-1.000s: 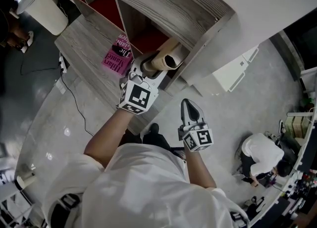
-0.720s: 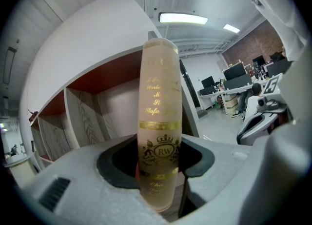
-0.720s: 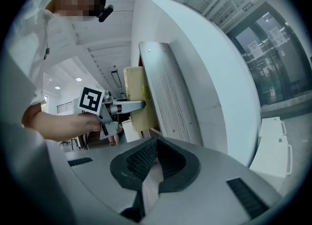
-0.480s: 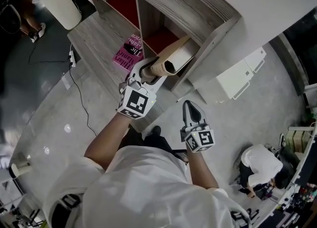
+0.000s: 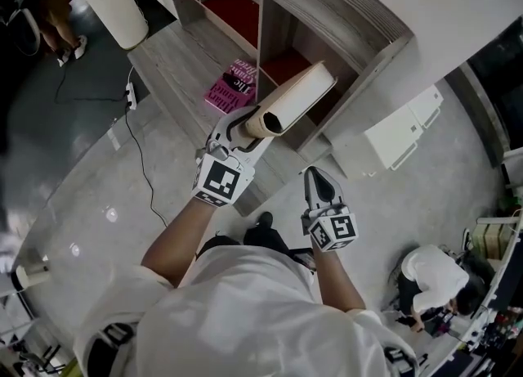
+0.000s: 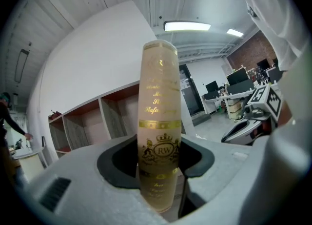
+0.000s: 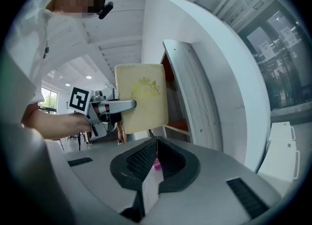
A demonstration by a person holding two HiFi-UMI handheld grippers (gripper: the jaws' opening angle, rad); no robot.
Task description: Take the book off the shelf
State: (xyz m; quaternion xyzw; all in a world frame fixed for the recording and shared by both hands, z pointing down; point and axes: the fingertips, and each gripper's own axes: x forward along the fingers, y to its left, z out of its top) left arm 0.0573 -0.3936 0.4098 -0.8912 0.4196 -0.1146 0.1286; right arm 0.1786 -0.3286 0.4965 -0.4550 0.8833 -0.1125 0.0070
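A thick cream book [image 5: 298, 97] with gold print on its spine [image 6: 158, 121] is out of the grey wooden shelf [image 5: 327, 7]. It hangs in the air in front of the rightmost compartment. My left gripper [image 5: 245, 122] is shut on the book's spine end, with a pad pressed on each cover [image 6: 158, 158]. In the right gripper view the same book [image 7: 141, 97] shows its cover, held by the left gripper [image 7: 109, 107] beside the shelf's end wall [image 7: 195, 97]. My right gripper [image 5: 319, 183] hangs lower and to the right, jaws together with nothing in them [image 7: 155, 165].
A pink book [image 5: 233, 89] lies flat on the shelf's low wooden ledge [image 5: 180, 65]. A white bin [image 5: 114, 3] stands at the far left, and a cable [image 5: 139, 146] runs over the floor. Right of the shelf is a white cabinet [image 5: 400, 134]. A person [image 5: 429, 265] crouches at lower right.
The left gripper has drawn the cream book farther out of the compartment, and the book now stands free of the shelf. The right gripper has kept its place.
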